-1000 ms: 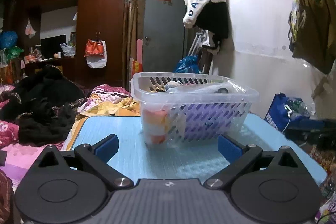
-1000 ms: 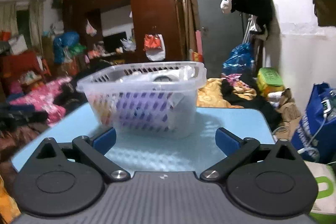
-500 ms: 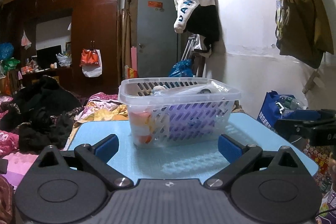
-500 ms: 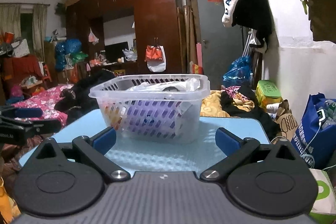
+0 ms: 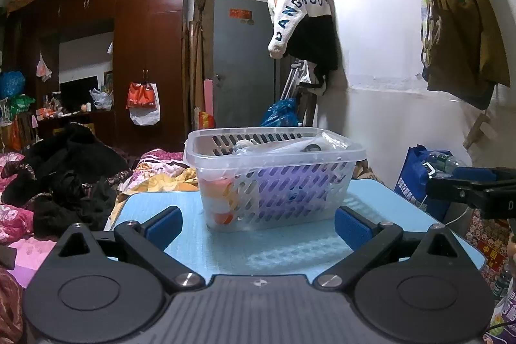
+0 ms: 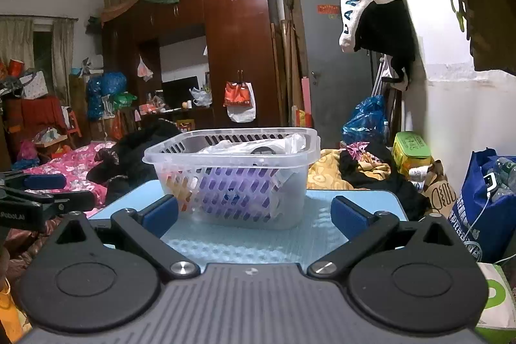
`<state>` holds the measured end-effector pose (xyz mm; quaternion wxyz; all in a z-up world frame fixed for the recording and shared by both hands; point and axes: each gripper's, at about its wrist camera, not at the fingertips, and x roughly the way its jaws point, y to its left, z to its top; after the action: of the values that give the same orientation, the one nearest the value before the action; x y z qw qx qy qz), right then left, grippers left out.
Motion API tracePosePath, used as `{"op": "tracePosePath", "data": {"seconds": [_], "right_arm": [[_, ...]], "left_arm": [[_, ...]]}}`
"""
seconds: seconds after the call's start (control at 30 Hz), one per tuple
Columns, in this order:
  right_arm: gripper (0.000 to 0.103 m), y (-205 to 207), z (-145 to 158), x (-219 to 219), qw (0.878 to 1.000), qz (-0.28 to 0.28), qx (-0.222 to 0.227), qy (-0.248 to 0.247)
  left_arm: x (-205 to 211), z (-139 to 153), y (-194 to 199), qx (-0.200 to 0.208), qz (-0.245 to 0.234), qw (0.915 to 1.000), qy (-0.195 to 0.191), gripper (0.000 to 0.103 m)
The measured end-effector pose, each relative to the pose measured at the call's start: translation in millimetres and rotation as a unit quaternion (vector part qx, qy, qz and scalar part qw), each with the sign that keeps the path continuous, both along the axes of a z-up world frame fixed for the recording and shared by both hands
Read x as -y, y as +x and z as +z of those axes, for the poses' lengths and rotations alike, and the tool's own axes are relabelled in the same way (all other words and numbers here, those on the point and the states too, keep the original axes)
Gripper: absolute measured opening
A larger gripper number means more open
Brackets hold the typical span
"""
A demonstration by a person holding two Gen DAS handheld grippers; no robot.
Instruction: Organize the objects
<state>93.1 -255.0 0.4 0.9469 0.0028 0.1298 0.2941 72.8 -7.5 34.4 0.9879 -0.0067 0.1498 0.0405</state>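
The blue desk [image 5: 290, 250] holds one clear plastic basket [image 5: 274, 179], which sits near the far edge, about in the middle. The basket is full: a purple thing [image 5: 283, 192], an orange and white thing [image 5: 219, 199] and a crinkly clear bag [image 5: 290, 147] on top. It looks light but bendy, and the smooth sides could slip. The thick rim at the two short ends looks like the best place to hold it (one gripper on each end).

The left gripper [image 5: 258, 223] hangs level over the near edge, pointing at the basket, with its jaws wide apart and nothing in them. The right gripper [image 6: 254, 215] does the same from the right side, also spread wide and holding nothing.
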Motion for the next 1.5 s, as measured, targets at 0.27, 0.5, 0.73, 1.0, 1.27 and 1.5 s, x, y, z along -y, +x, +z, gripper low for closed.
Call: {"op": "tracePosePath", "data": {"seconds": [0.27, 0.5, 0.73, 1.0, 1.27, 1.5], "right_arm": [[0.103, -4.5, -0.4, -5.1, 1.0, 0.005, 0.005, -0.011], [0.103, -5.3, -1.2, -7.3, 1.0, 0.005, 0.005, -0.015], [0.103, -5.7, -1.4, -7.7, 1.0, 0.006, 0.006, -0.016], [0.103, -7.6, -2.7, -9.6, 1.0, 0.007, 0.008, -0.022], [0.103, -7.9, -2.8, -9.1, 1.0, 0.009, 0.007, -0.022], [0.103, -7.7, -2.4, -7.9, 1.0, 0.008, 0.005, -0.02]], "left_arm": [[1.8, -0.2, 0.1, 0.001, -0.006, 1.0, -0.002, 0.101], [2.3, -0.7, -0.1, -0.001, -0.008, 1.0, -0.002, 0.101], [4.4, -1.2, -0.4, -0.002, -0.011, 0.9999, 0.002, 0.101], [4.7, -1.0, 0.2, -0.003, -0.013, 0.9999, 0.002, 0.101], [5.8, -2.2, -0.2, -0.003, -0.016, 0.9999, 0.004, 0.101], [7.2, -3.5, 0.5, -0.005, -0.018, 0.9998, 0.005, 0.101]]}}
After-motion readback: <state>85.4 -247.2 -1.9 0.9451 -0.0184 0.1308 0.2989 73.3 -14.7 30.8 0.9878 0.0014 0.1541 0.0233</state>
